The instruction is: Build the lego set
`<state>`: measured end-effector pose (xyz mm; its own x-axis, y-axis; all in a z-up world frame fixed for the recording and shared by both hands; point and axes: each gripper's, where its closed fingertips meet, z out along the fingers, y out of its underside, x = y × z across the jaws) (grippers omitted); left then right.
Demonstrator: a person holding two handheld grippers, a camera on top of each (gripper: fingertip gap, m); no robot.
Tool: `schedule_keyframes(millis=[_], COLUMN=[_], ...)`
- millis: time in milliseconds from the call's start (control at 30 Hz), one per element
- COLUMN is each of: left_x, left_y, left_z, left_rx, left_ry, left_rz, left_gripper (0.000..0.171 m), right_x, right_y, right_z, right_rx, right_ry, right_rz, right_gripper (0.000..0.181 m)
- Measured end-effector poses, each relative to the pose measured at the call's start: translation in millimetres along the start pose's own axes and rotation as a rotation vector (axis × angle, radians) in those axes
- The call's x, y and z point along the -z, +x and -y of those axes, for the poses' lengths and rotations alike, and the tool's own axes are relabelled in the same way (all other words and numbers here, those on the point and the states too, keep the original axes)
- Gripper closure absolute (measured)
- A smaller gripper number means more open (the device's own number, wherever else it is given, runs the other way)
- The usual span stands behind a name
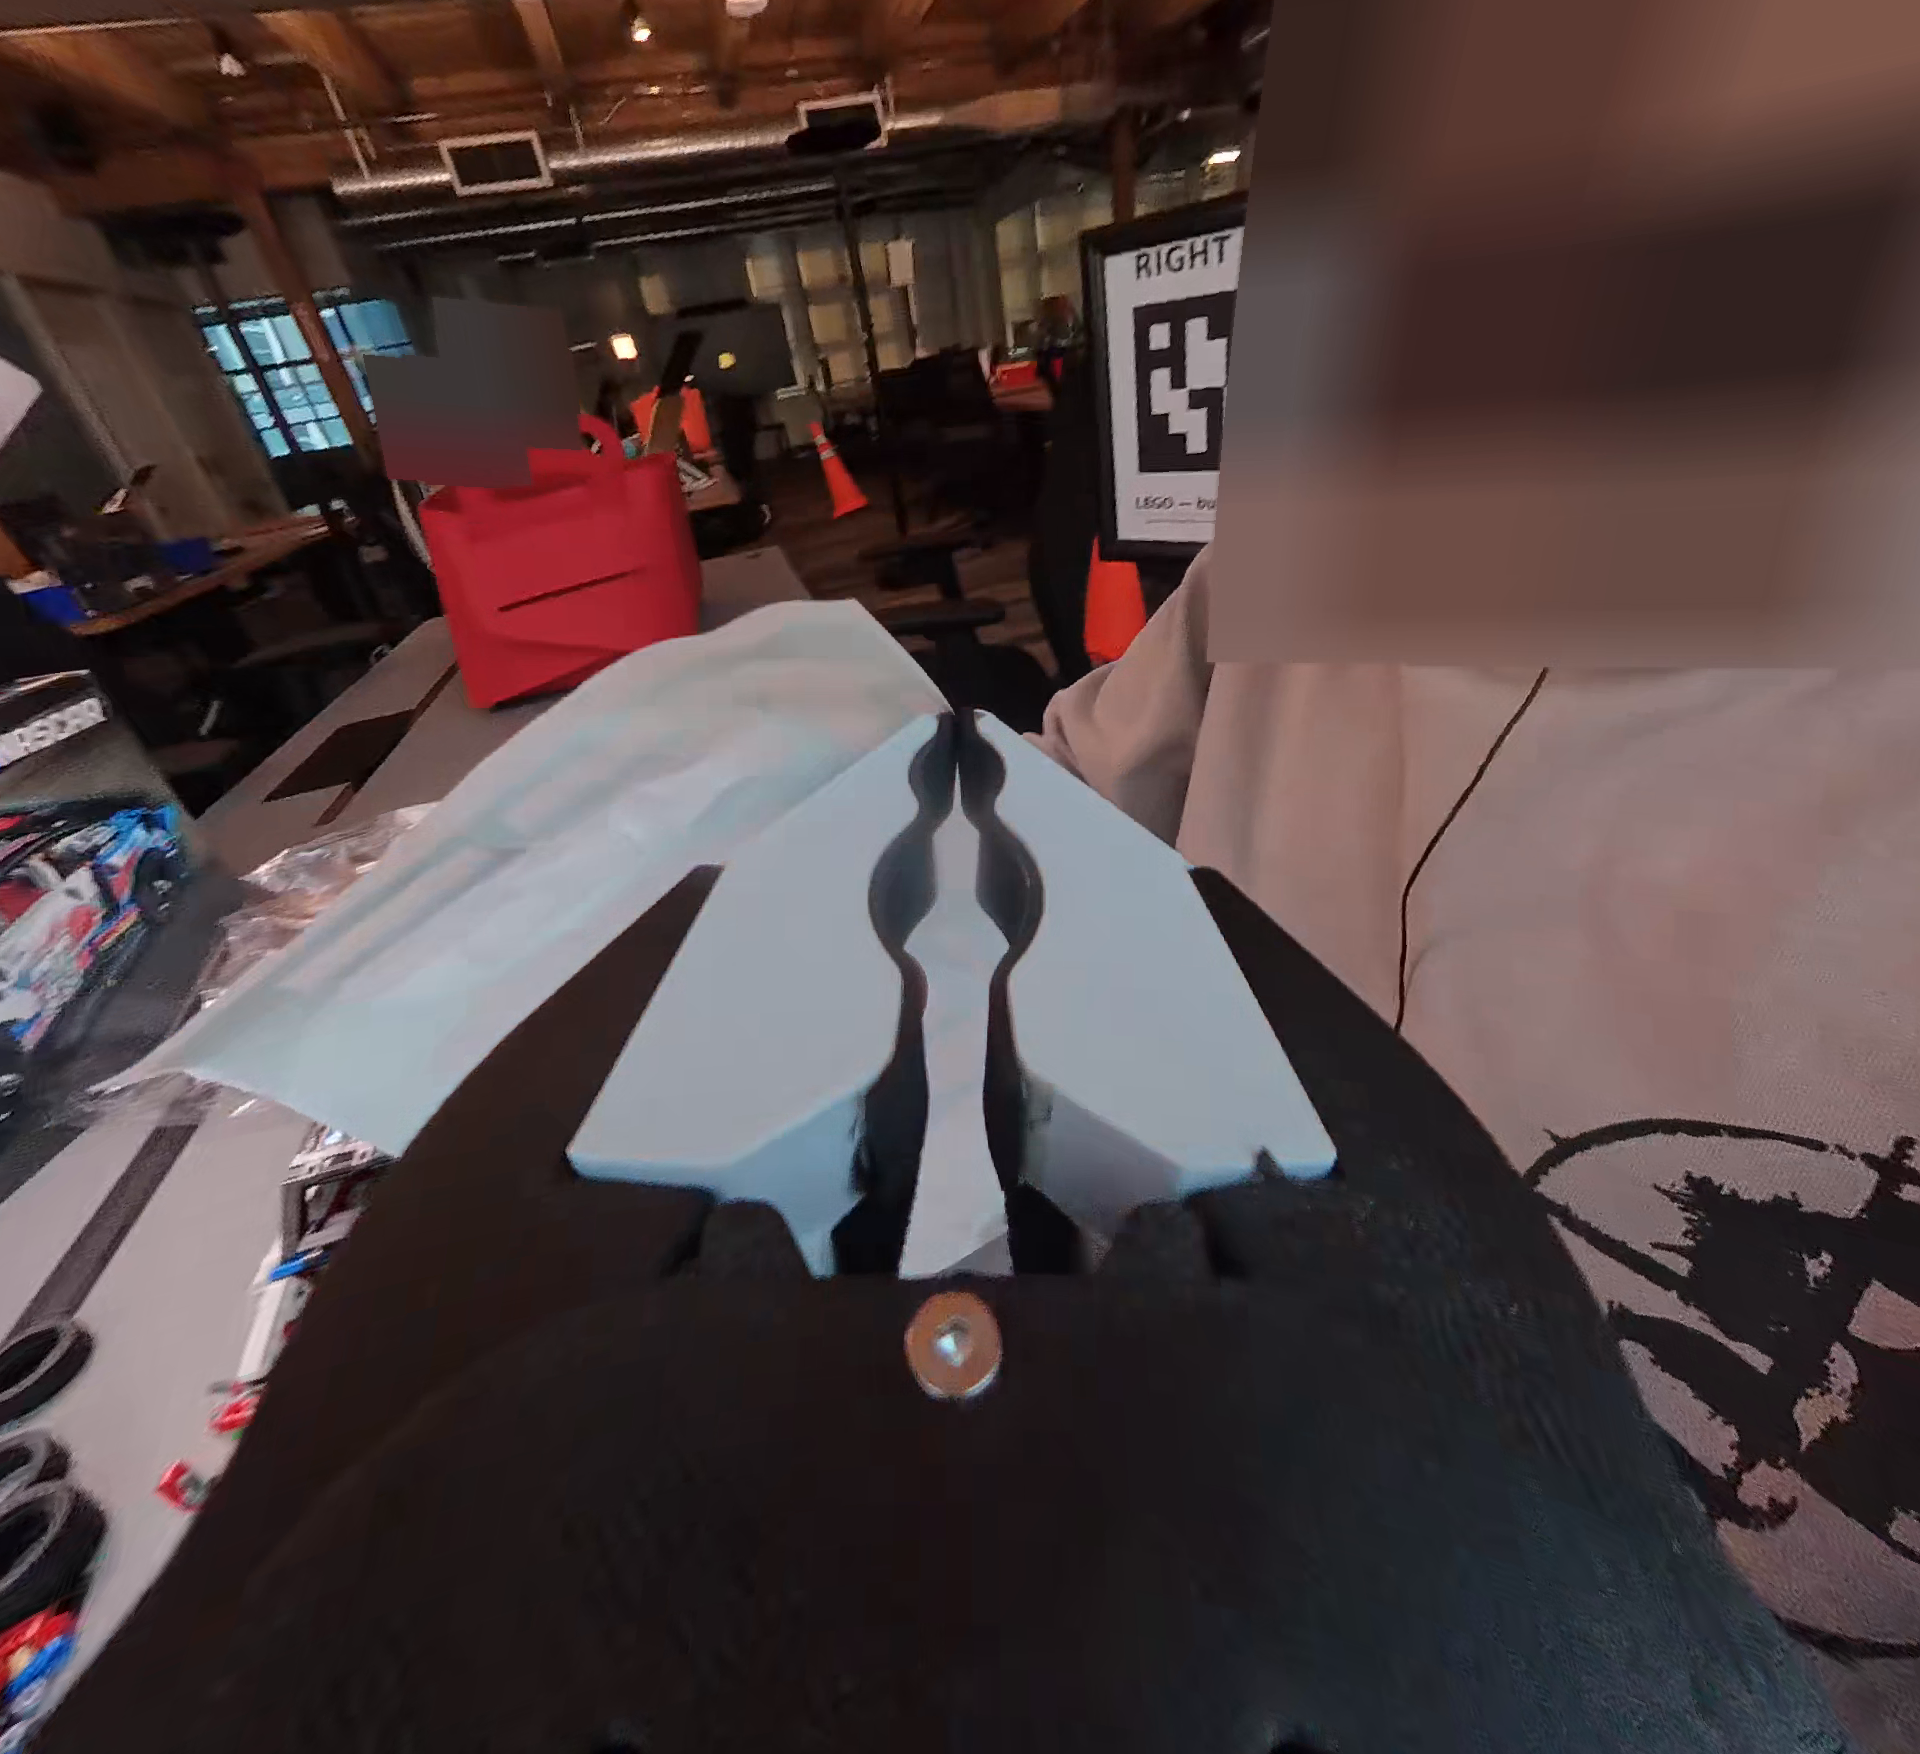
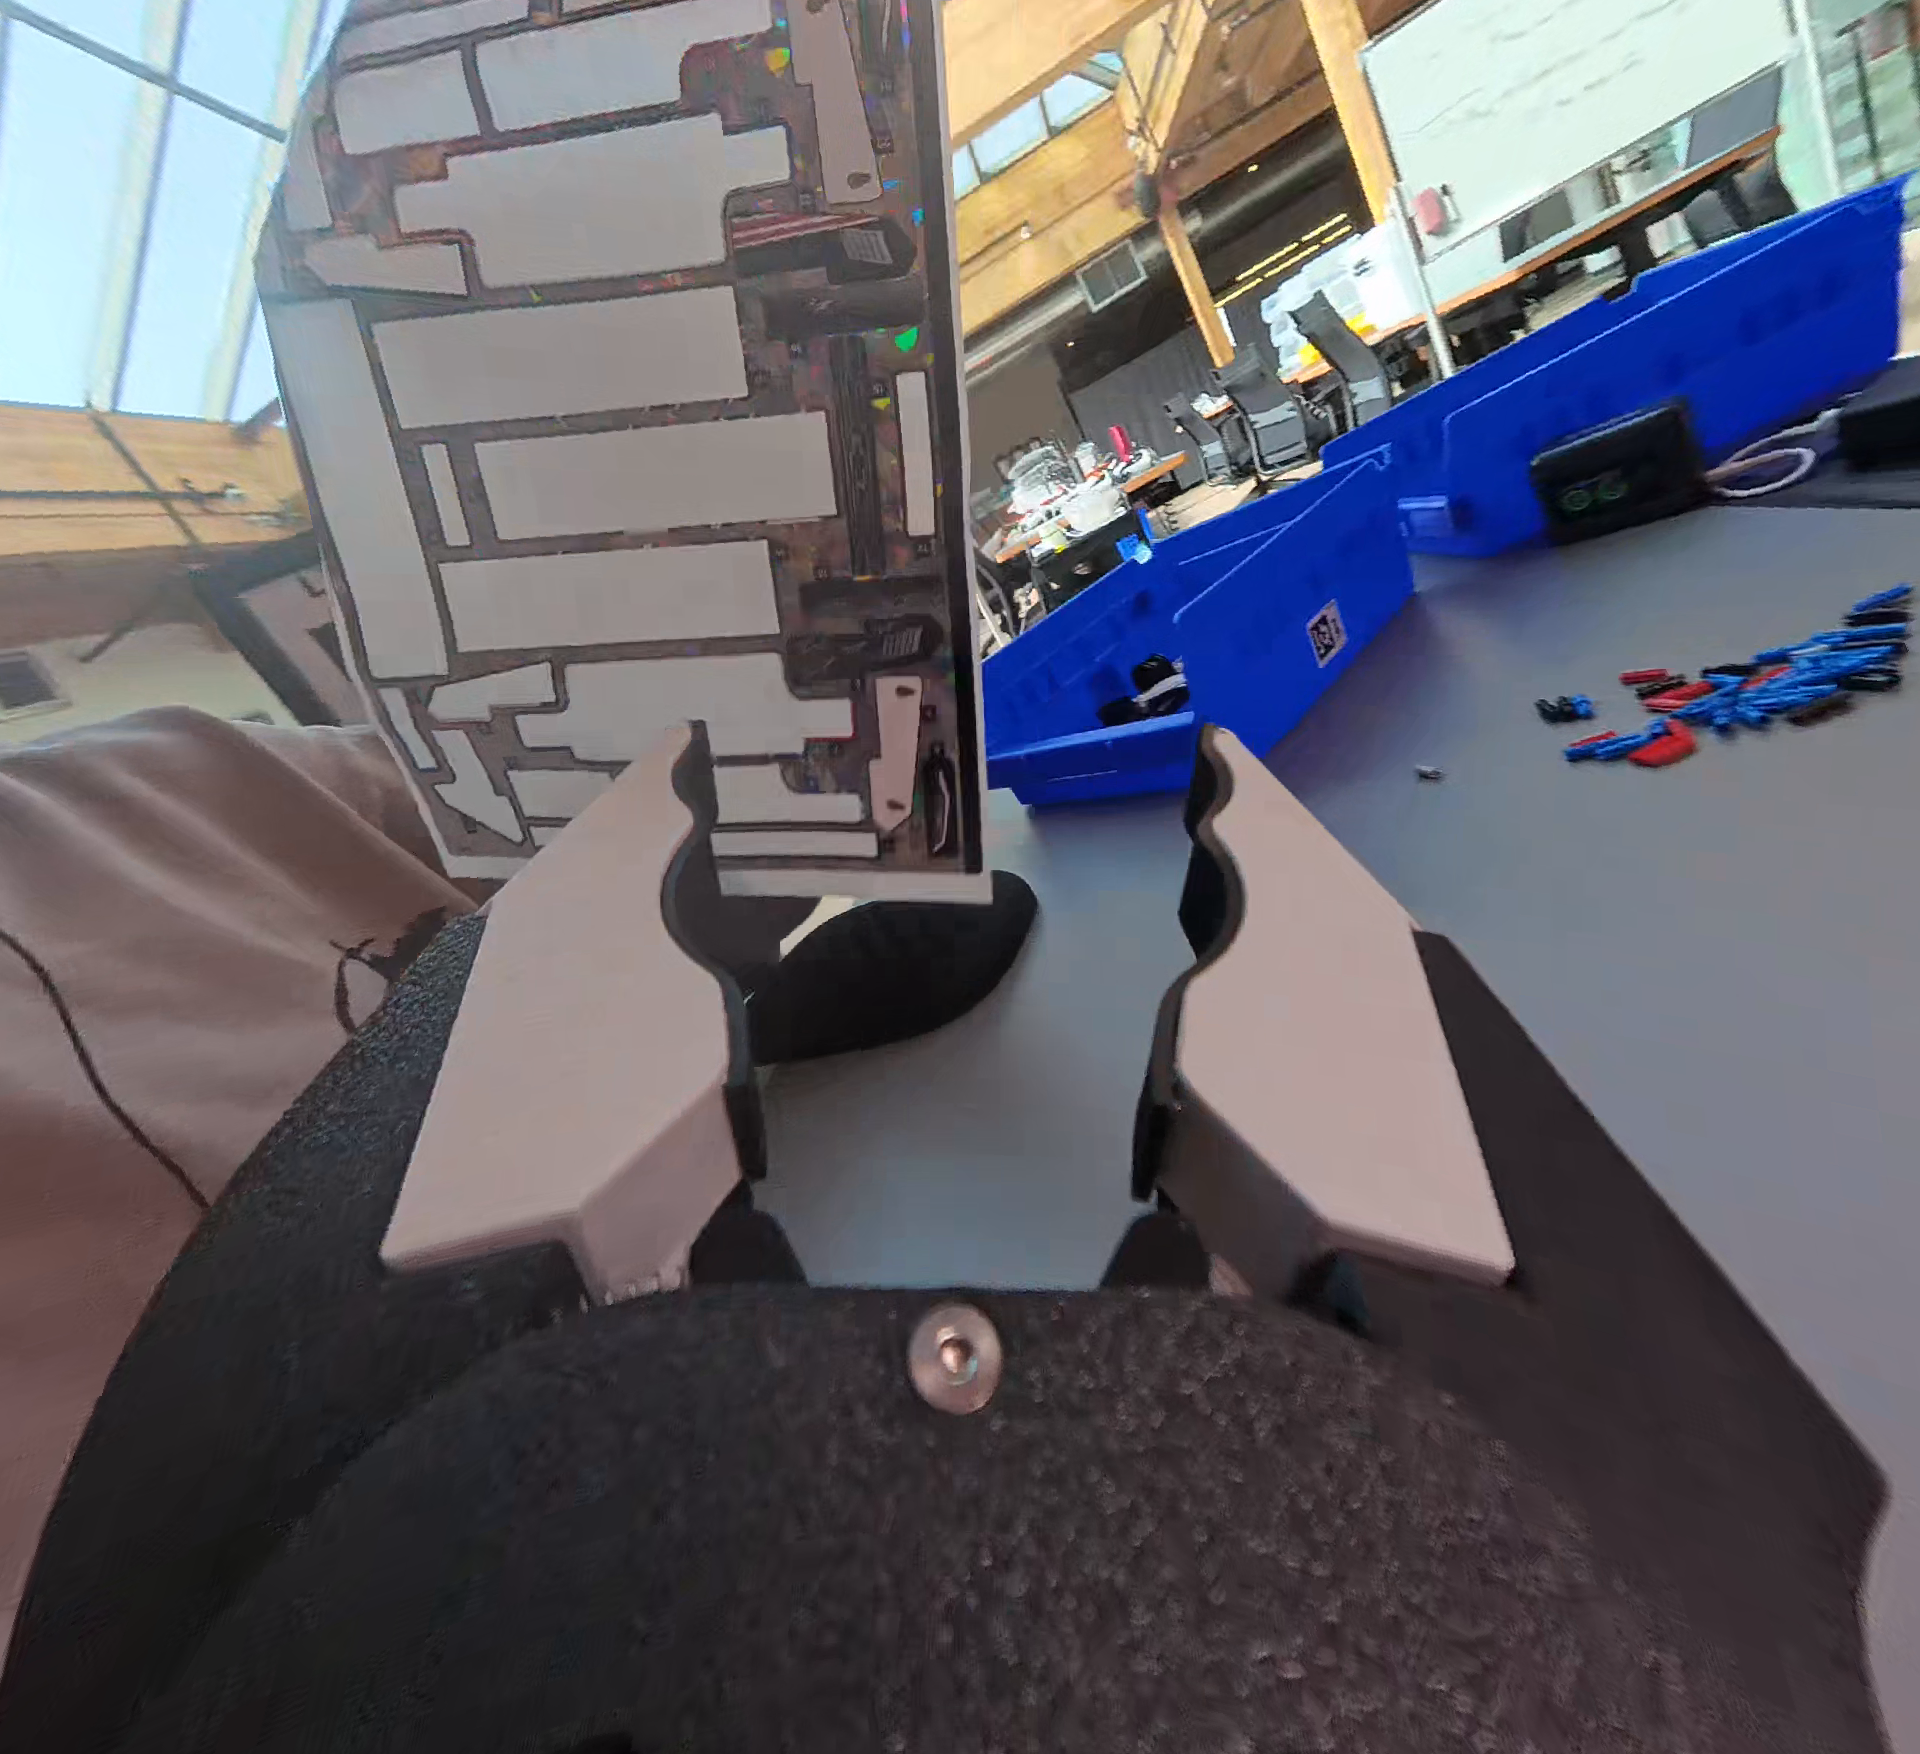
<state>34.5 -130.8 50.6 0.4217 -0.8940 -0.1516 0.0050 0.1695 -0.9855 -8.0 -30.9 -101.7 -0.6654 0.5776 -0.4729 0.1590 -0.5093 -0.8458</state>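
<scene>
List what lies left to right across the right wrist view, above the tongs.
Beige sleeve → sticker sheet, held upright → blue bins → black device → loose blue, red and black Lego pieces on the grey table.

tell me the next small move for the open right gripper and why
Probably ease the right gripper left toward the sticker sheet and close on its lower edge. The left gripper pinches that sheet upright, most stickers look peeled already, and the right fingers stand open, empty, just beside it.

Timber-beamed ceiling (image 2: 1132,83), glass skylight (image 2: 135,146)
</scene>
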Motion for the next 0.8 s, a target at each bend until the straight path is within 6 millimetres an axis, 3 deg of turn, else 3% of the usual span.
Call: schedule_keyframes(millis=[100, 133, 233, 267, 400, 500, 567, 667, 800], left_x=[-2, 0, 17, 26, 66, 92, 99, 92, 61], left_y=[3, 1, -13, -20, -45, -68, -73, -78, -72], left_z=[-12, -18, -38, -46, -92, -128, -138, -142, -160], left_rx=[0.051, 0.063, 0.130, 0.153, 0.279, 0.375, 0.465, 0.496, 0.507], left_ry=[0.057, 0.062, 0.081, 0.087, 0.072, 0.039, 0.027, 0.038, -0.067], left_rz=[-0.049, -0.046, 0.011, 0.044, 0.175, 0.306, 0.303, 0.304, 0.260], left_gripper=[0.171, 0.171, 0.171, 0.171, 0.171, 0.136, 0.114, 0.110, 0.114], right_x=[-6, -7, -3, 0, 27, 47, 56, 64, 66], right_y=[-17, -24, -34, -31, -13, -17, -20, -30, -40], right_z=[-5, -8, -17, -16, -13, -18, -22, -31, -48], right_rx=[-0.013, -0.042, -0.009, 0.027, 0.072, -0.012, -0.007, -0.012, -0.072], right_ry=[-0.049, -0.073, -0.109, -0.104, -0.252, -0.371, -0.416, -0.475, -0.539], right_rz=[0.150, 0.202, 0.266, 0.237, 0.124, 0.139, 0.144, 0.186, 0.256], right_gripper=[0.088, 0.096, 0.172, 0.181, 0.181, 0.181, 0.181, 0.181, 0.181])
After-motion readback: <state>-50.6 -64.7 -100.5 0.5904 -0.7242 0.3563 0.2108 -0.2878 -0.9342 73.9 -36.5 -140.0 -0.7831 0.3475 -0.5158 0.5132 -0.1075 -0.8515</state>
